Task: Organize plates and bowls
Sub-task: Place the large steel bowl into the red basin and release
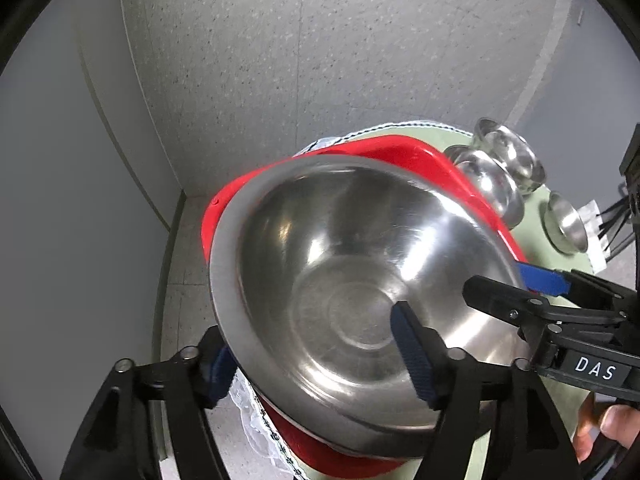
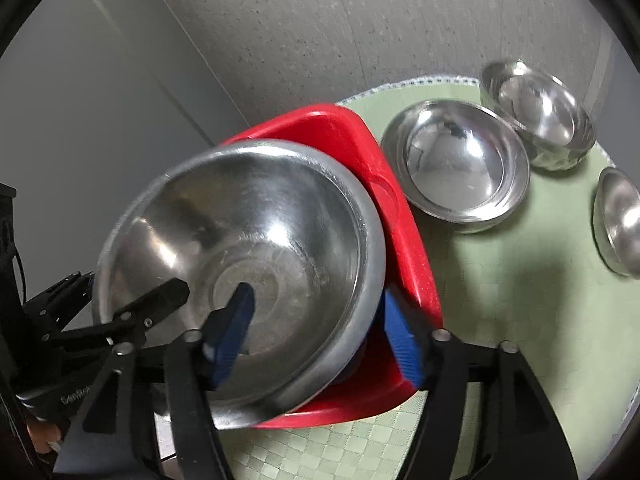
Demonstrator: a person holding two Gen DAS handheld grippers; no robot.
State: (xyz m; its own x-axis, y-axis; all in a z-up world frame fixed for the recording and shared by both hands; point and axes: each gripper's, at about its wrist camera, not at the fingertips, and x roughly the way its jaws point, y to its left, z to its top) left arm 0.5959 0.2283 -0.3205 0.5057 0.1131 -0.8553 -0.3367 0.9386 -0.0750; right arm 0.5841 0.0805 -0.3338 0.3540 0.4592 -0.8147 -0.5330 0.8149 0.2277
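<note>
A large steel bowl (image 1: 340,280) (image 2: 248,256) sits tilted over a red tray (image 1: 384,152) (image 2: 344,136). My left gripper (image 1: 316,364) straddles its near-left rim, one blue pad inside (image 1: 412,352), one outside. My right gripper (image 2: 320,332) straddles the opposite rim, one pad inside (image 2: 236,320), one outside against the tray (image 2: 400,344). Both appear clamped on the rim. Each gripper shows in the other's view, the right one (image 1: 532,284) and the left one (image 2: 132,300). Three smaller steel bowls (image 2: 456,164) (image 2: 540,116) (image 2: 620,220) stand on the table.
The round table has a green checked mat (image 2: 500,300) with a lace edge (image 1: 256,412). The tray lies at the table's left edge by the grey wall (image 1: 60,200). Black cables (image 1: 616,220) lie at the far right.
</note>
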